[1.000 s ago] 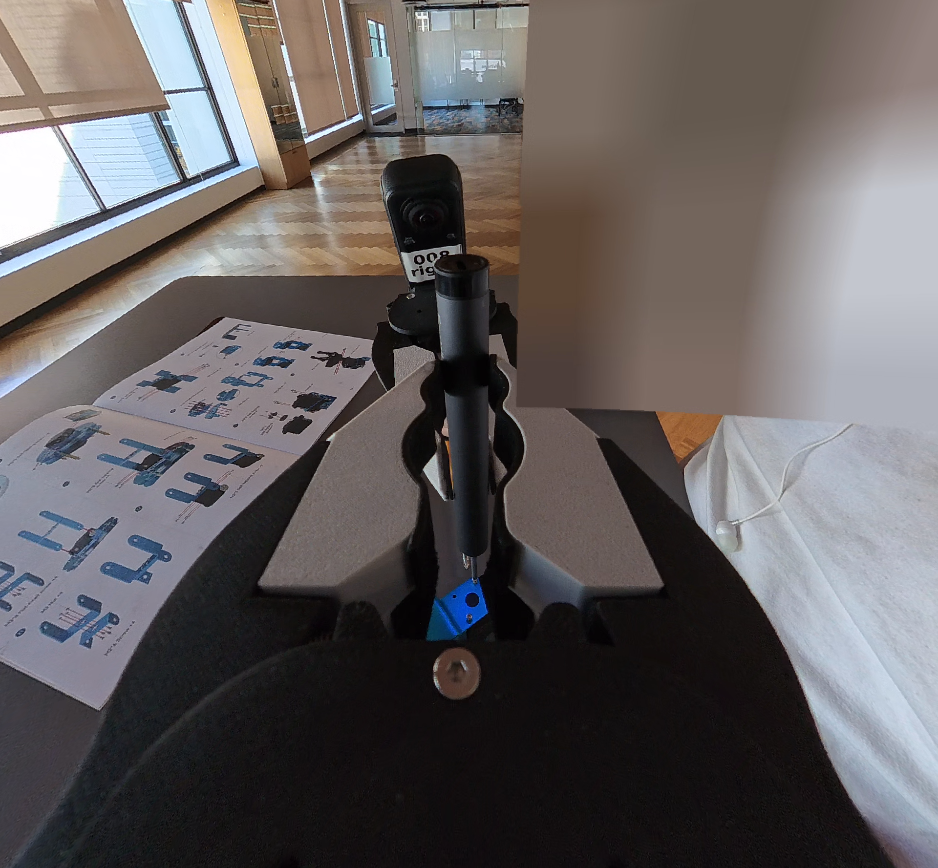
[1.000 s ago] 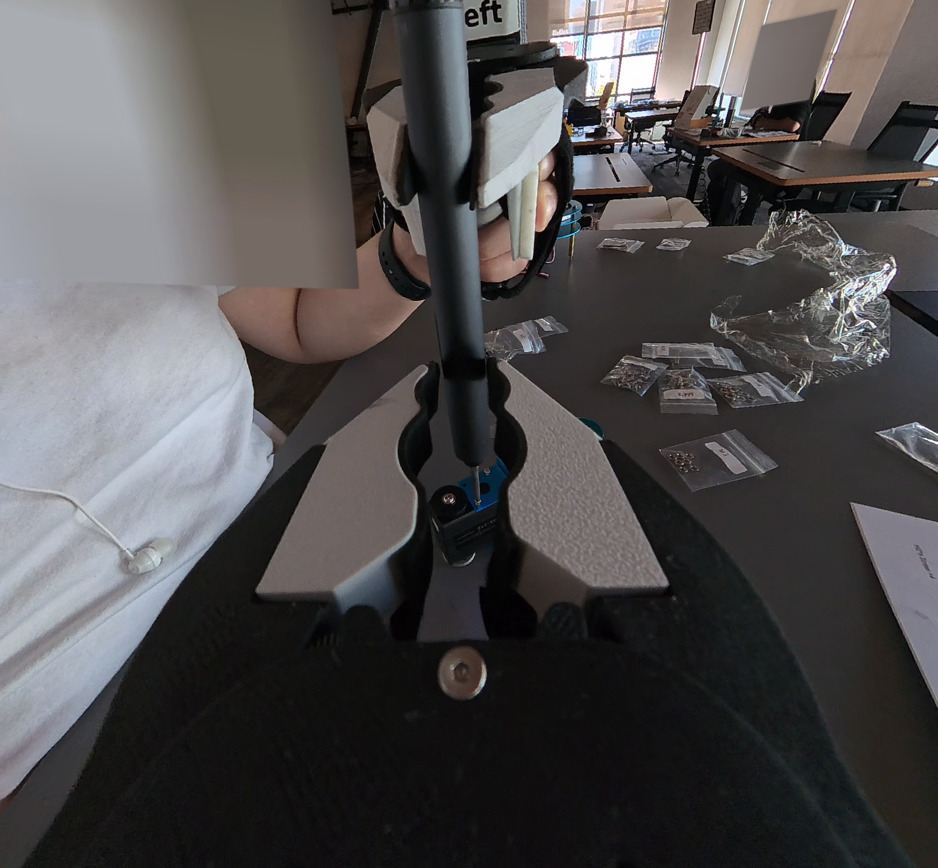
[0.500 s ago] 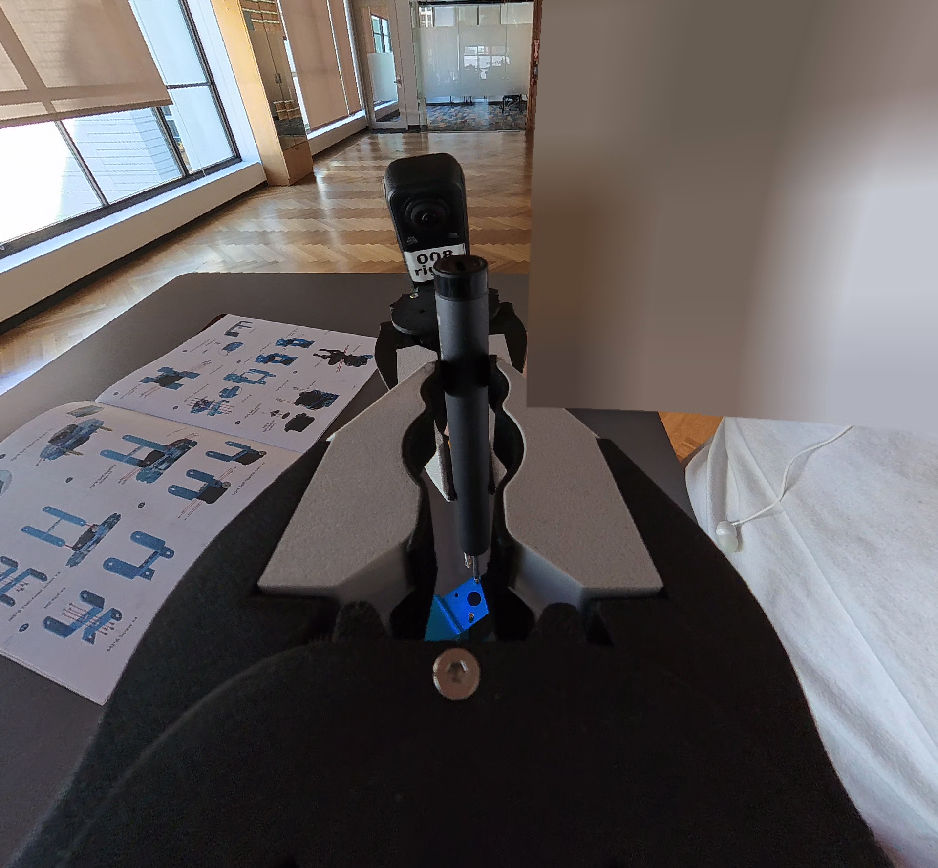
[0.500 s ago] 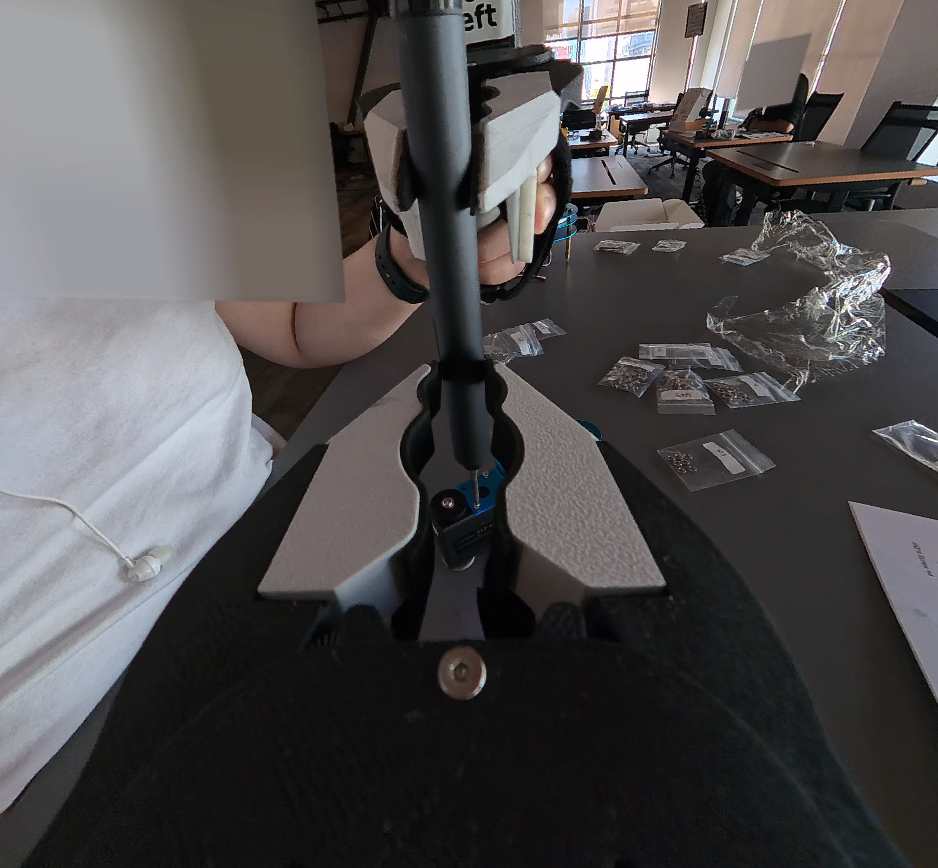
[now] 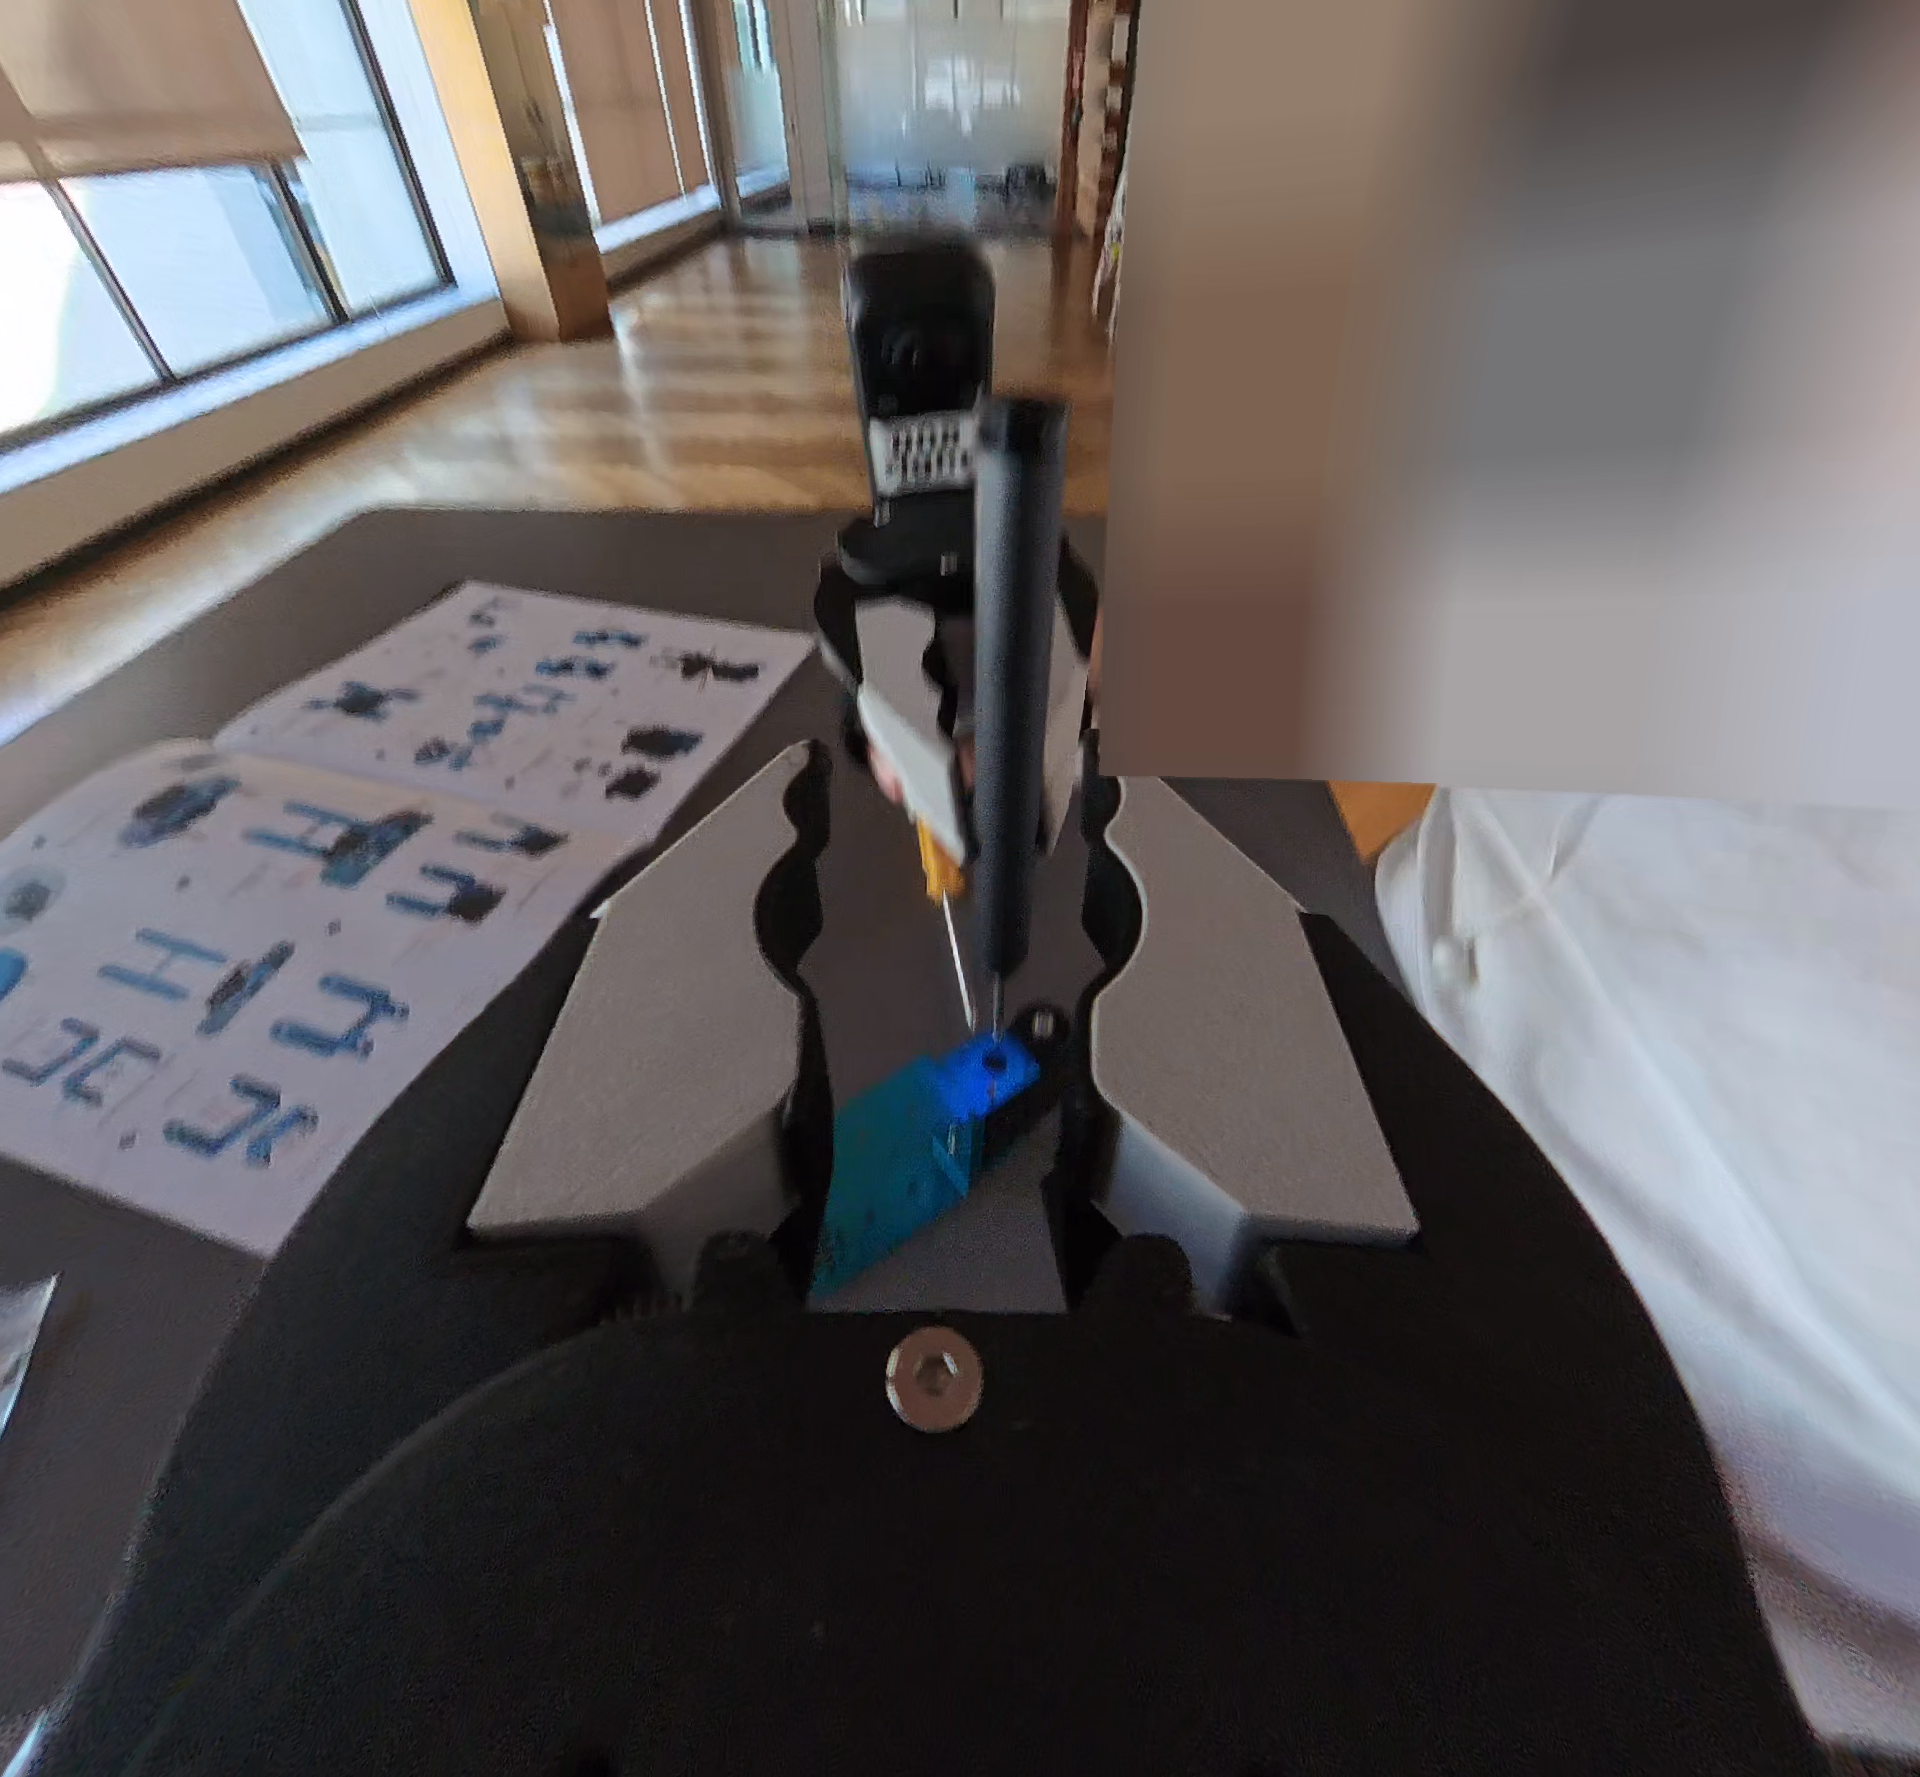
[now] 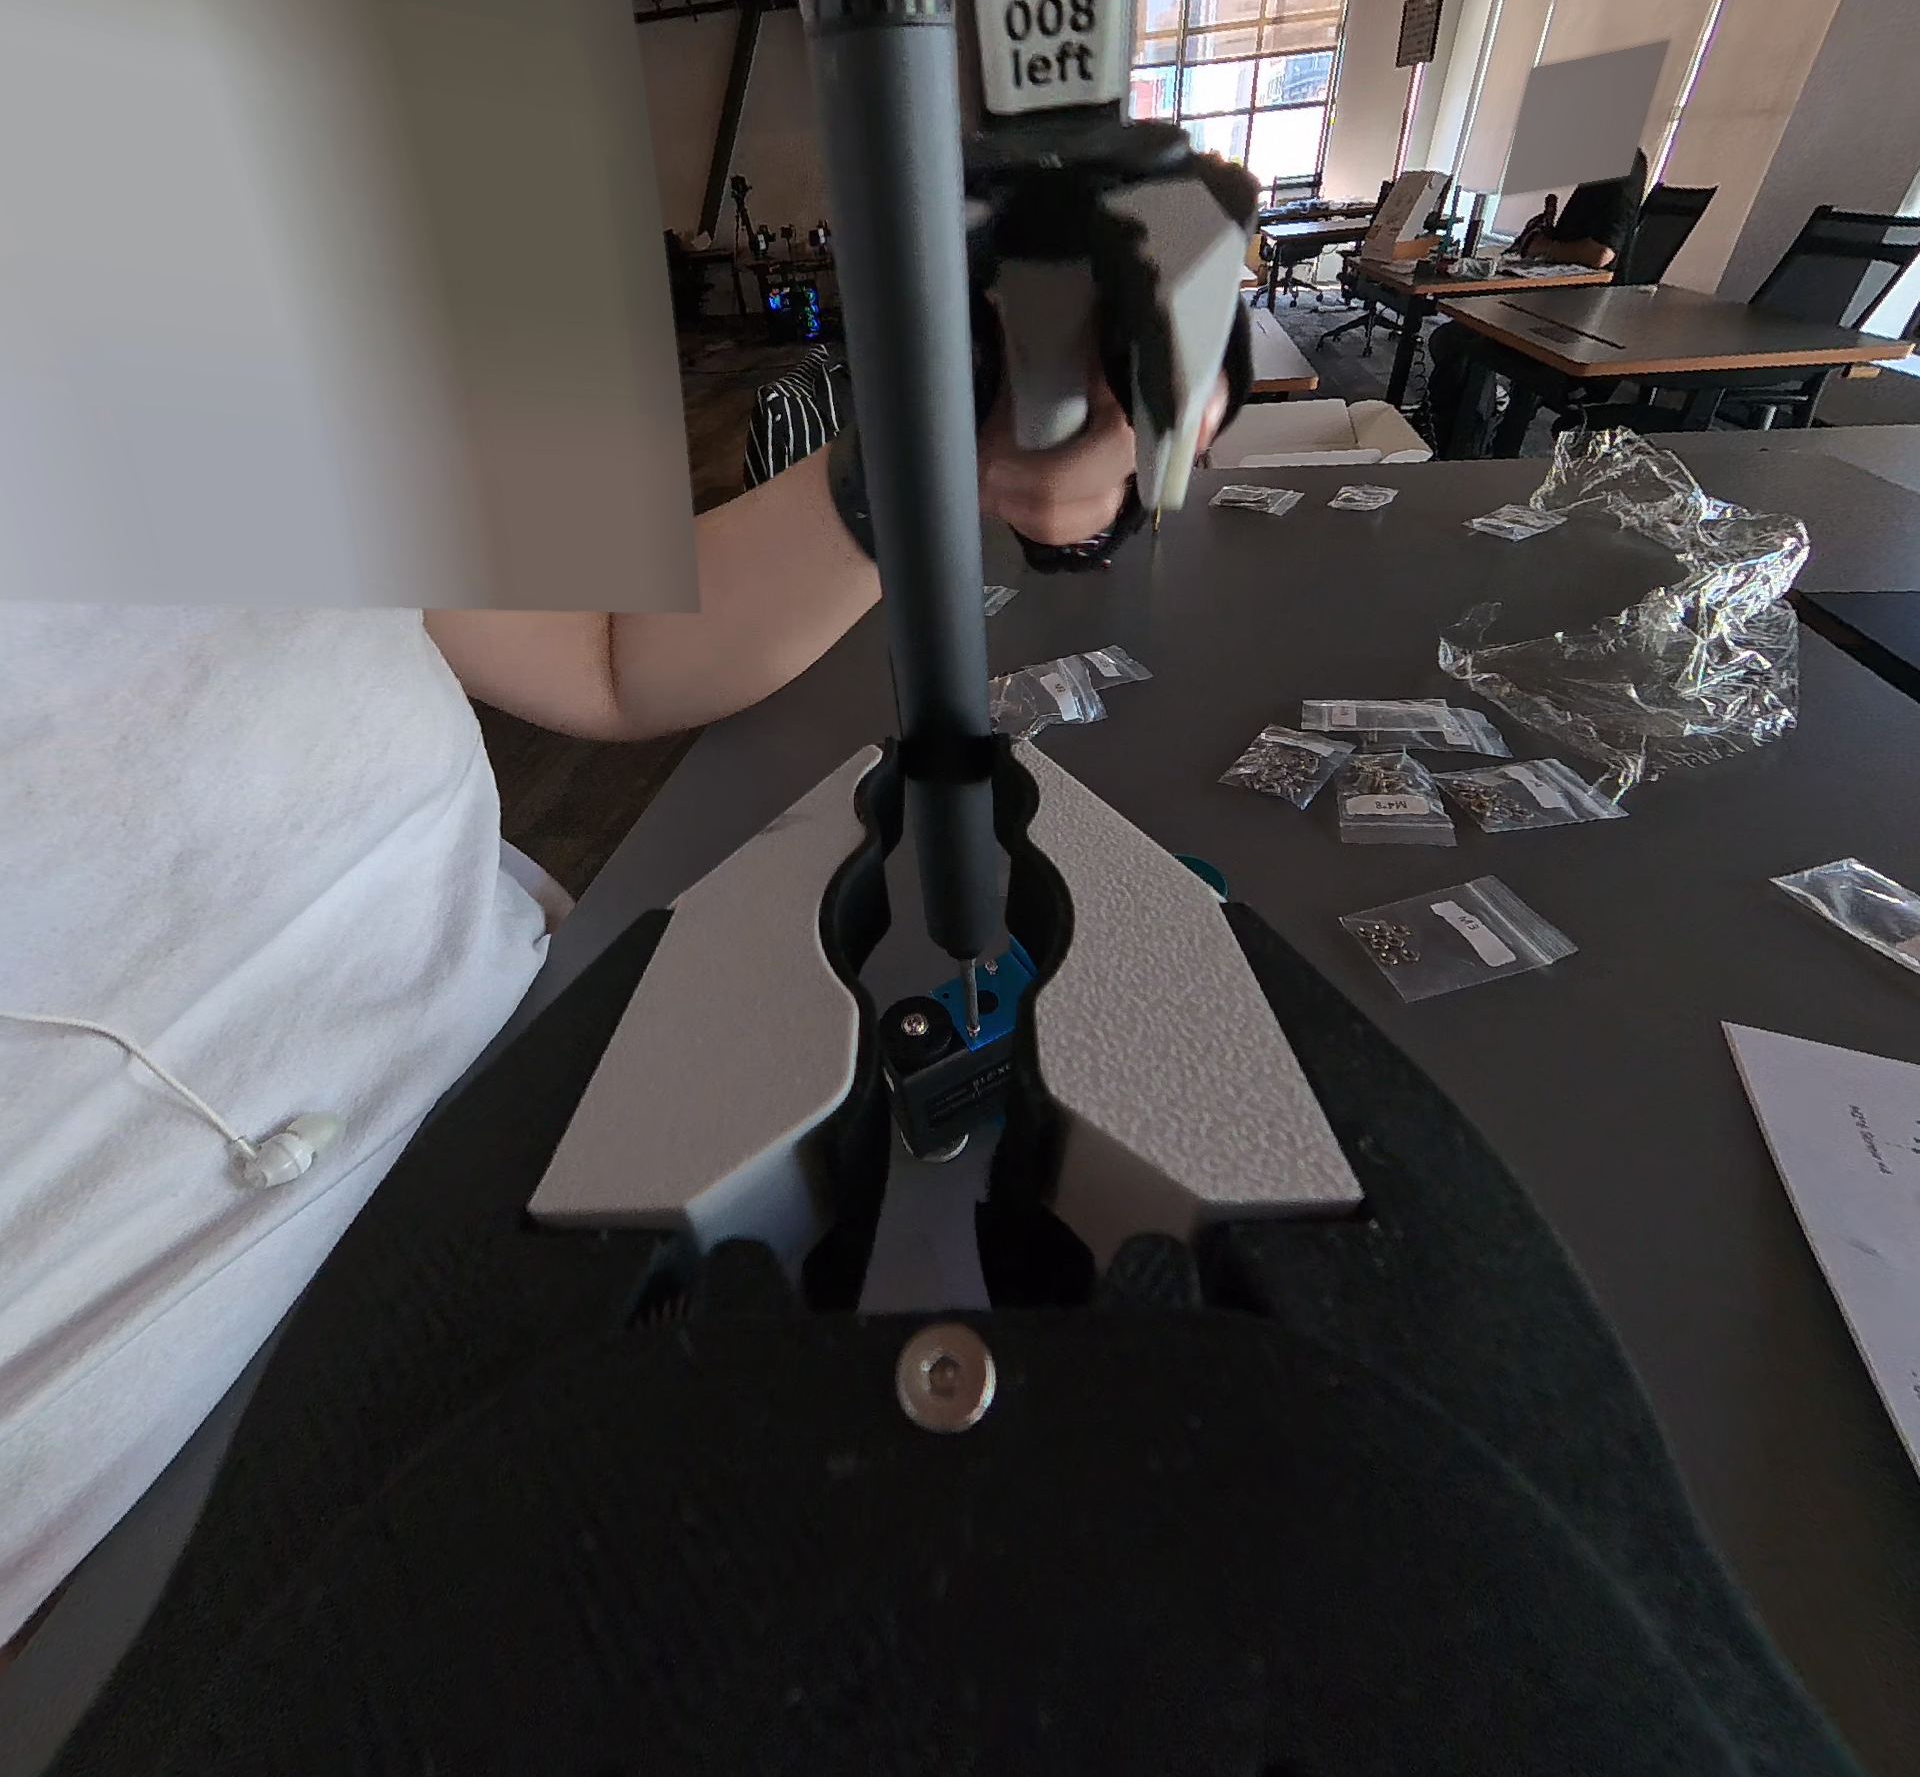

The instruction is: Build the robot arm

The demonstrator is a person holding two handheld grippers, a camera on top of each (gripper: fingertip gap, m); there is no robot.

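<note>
Dark table (image 6: pixel 1351 584) strewn with hardware bags (image 6: pixel 1392 797), crumpled plastic wrap (image 6: pixel 1652 626).

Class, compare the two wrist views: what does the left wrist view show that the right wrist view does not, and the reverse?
Only the left wrist view: the booklet pages with blue drawings, windows, a wooden floor. Only the right wrist view: small bags of screws and crumpled clear plastic. Both: the dark screwdriver, tip on the blue bracket, the right gripper shut on it, the left gripper open, the dark table.
</note>
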